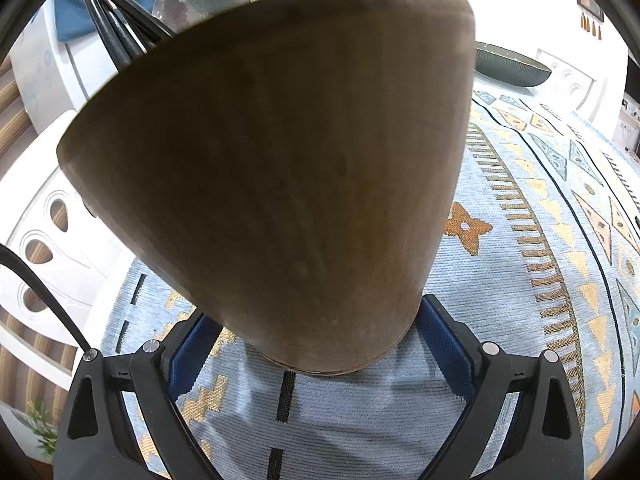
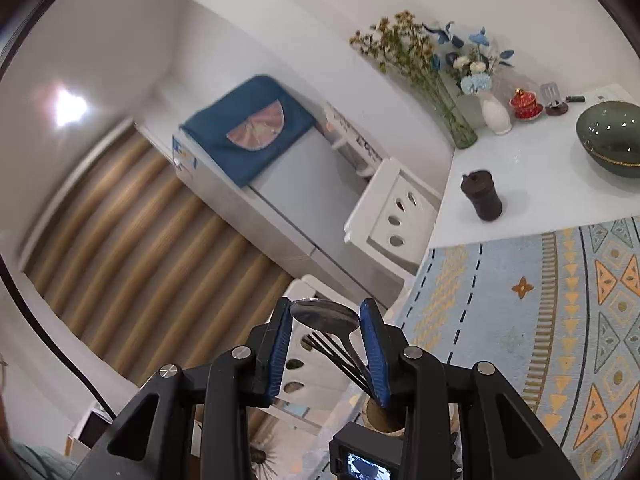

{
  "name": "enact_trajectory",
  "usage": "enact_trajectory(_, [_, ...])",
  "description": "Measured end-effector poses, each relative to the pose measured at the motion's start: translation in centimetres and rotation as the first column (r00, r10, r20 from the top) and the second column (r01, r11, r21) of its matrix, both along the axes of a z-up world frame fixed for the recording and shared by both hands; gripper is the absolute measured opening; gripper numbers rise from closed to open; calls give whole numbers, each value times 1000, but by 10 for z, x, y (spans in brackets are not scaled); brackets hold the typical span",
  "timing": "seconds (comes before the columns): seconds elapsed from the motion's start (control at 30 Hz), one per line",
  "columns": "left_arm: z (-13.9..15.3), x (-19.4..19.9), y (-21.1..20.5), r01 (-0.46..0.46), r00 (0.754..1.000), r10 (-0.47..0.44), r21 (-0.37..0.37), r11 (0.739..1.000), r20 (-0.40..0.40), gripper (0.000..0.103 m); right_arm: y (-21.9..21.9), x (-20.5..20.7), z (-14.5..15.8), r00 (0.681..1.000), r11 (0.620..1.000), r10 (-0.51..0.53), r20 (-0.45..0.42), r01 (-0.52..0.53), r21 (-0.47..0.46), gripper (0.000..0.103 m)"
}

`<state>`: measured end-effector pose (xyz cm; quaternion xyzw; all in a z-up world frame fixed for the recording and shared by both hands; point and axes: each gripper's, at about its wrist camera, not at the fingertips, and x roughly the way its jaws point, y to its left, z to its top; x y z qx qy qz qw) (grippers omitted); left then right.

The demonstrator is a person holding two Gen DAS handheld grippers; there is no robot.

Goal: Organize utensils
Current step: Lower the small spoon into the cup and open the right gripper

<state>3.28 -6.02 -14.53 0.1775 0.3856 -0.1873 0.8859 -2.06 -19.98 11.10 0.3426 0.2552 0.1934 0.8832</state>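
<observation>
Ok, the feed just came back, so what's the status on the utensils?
Left claw clamped on brown wooden cylindrical holder. Right claw: grey metal spoon bowl between its pads, grip unconfirmed. Nothing seen in the way.

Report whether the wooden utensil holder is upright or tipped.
Upright: the wooden utensil holder stands on the patterned cloth, utensil handles protruding above its rim.

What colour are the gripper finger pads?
Blue, on black gripper frames. Clearest in the right wrist view, on the right gripper's pads beside the spoon.
</observation>
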Motion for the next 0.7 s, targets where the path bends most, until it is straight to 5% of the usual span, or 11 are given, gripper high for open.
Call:
enact_trajectory(0.53, [0,-1,12,2,1000,-1,-19,1000,2,97,49,41,-31,985,987,45,-165,-69,-147,35])
enact_trajectory(0.63, [0,-1,12,1,1000,-1,-19,1000,3,97,48,44,-32,985,990,29,-173,-53,-132,58])
enact_trajectory(0.7, [1,-2,13,2,1000,-2,-19,1000,3,97,46,42,-30,988,992,34,-152,-52,-115,58])
